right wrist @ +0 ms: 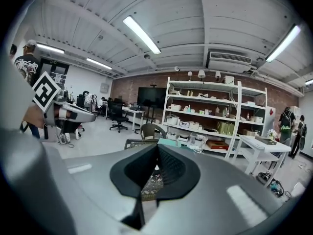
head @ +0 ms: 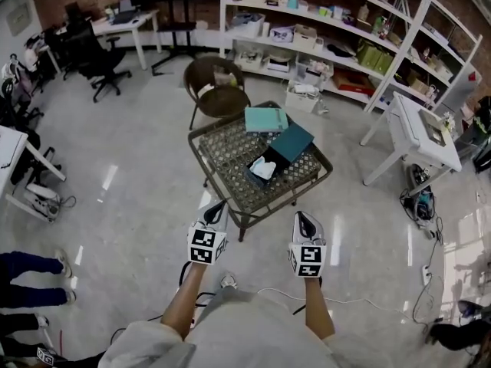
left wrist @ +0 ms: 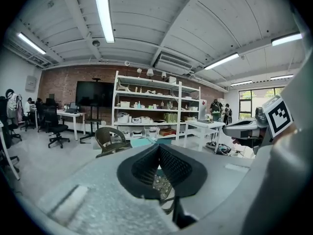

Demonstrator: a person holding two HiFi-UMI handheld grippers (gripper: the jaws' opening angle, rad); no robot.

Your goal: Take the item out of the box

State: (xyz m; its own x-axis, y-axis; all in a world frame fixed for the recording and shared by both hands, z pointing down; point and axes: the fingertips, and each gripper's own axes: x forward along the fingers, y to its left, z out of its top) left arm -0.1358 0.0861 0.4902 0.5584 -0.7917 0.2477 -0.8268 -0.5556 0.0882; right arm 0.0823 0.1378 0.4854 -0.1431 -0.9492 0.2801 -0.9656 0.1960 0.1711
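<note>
Approach looks like the step in hand: nothing is grasped yet. The left hand-held gripper (head: 218,207) and the right hand-held gripper (head: 308,218) hang side by side in front of the person, both well short of the wicker desk (head: 227,149) at their 12 o'clock. Each gripper's own view shows its jaws pressed together with nothing between them.

The open box (head: 258,176) sits near the desk's 5 o'clock edge with the white item (head: 263,167) lying inside it. A dark teal lid (head: 292,142) lies against it at 1 o'clock, and a light teal box (head: 265,119) lies beyond that, at 11 o'clock.

The next move probably calls for carrying one gripper forward over the box, parting its jaws, and lowering them around the item, perhaps steadying the box with the other.
</note>
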